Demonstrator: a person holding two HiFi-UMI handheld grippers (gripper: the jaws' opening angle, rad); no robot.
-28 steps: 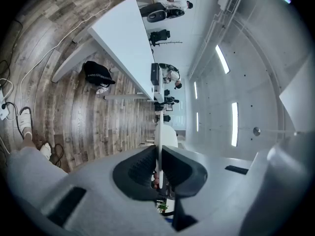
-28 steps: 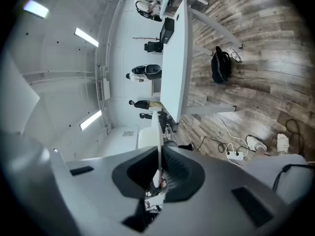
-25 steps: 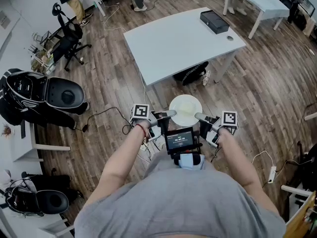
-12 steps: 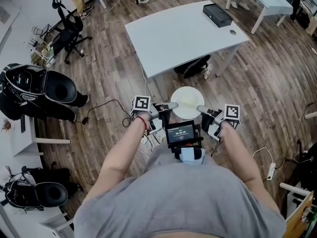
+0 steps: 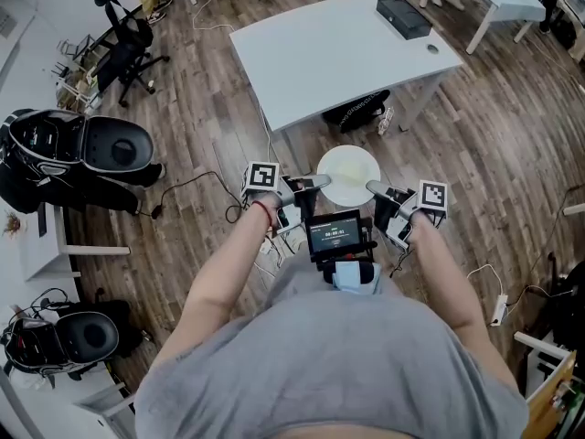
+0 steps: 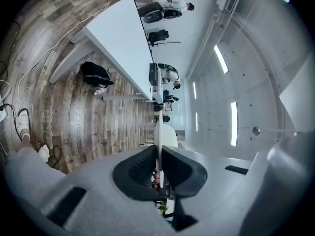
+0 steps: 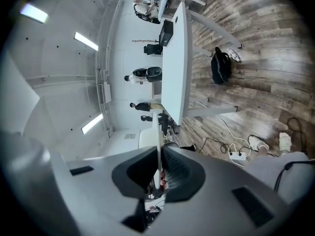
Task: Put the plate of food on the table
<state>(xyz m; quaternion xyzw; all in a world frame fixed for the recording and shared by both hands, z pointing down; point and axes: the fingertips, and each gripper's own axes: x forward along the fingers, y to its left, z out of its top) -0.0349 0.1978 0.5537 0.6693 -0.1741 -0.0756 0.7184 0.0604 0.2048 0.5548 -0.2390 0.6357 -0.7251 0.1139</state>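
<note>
A round white plate (image 5: 348,175) with pale food on it hangs level in front of me, above the wood floor. My left gripper (image 5: 314,183) is shut on its left rim and my right gripper (image 5: 376,188) is shut on its right rim. In the left gripper view the plate (image 6: 158,132) shows edge-on, pinched between the dark pads of the left gripper (image 6: 158,154). The right gripper view shows the same: the plate (image 7: 156,132) is clamped in the right gripper (image 7: 160,156). The white table (image 5: 320,58) stands a short way ahead of the plate.
A black box (image 5: 403,16) and a small round object (image 5: 432,48) lie at the table's far right end. A black bag (image 5: 356,112) sits under the table. Cables run over the floor (image 5: 210,190). An office chair (image 5: 128,39) and black seats (image 5: 87,158) stand at the left.
The plate and both grippers have moved forward toward the white table, which now lies closer. Both grips on the plate are unchanged.
</note>
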